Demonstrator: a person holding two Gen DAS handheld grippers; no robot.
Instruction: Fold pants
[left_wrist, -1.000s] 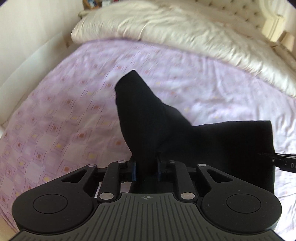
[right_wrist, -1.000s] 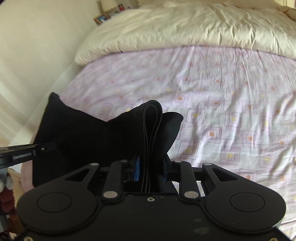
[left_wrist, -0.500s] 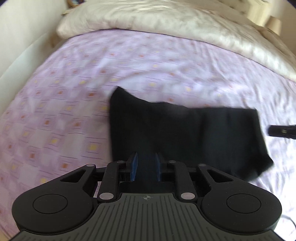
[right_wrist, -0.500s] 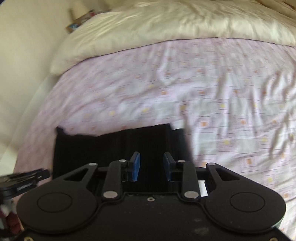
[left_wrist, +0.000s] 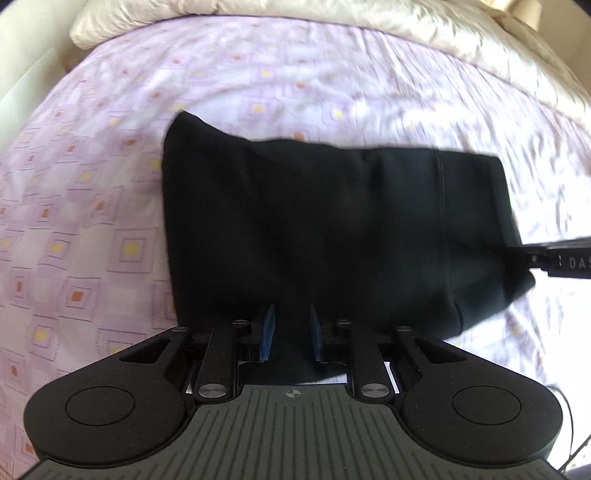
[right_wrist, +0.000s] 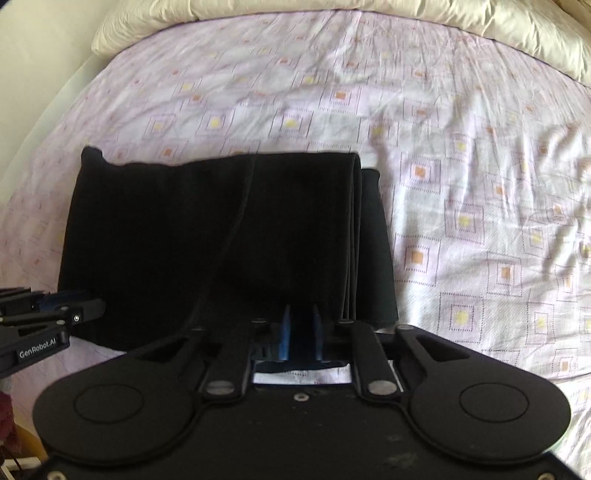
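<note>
The pants (right_wrist: 221, 240) now lie flat on the bed (right_wrist: 480, 184), no longer lifted; right gripper (right_wrist: 300, 334) closing on their near edge, left gripper (left_wrist: 290, 338) seemingly pinching it too

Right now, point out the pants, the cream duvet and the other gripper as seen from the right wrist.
pants (right_wrist: 207, 243), right wrist view, flat top layer of the folded stack.
cream duvet (right_wrist: 369, 16), right wrist view, its rolled front edge.
left gripper (right_wrist: 79, 308), right wrist view, its fingertips at the pants' left edge.
</note>
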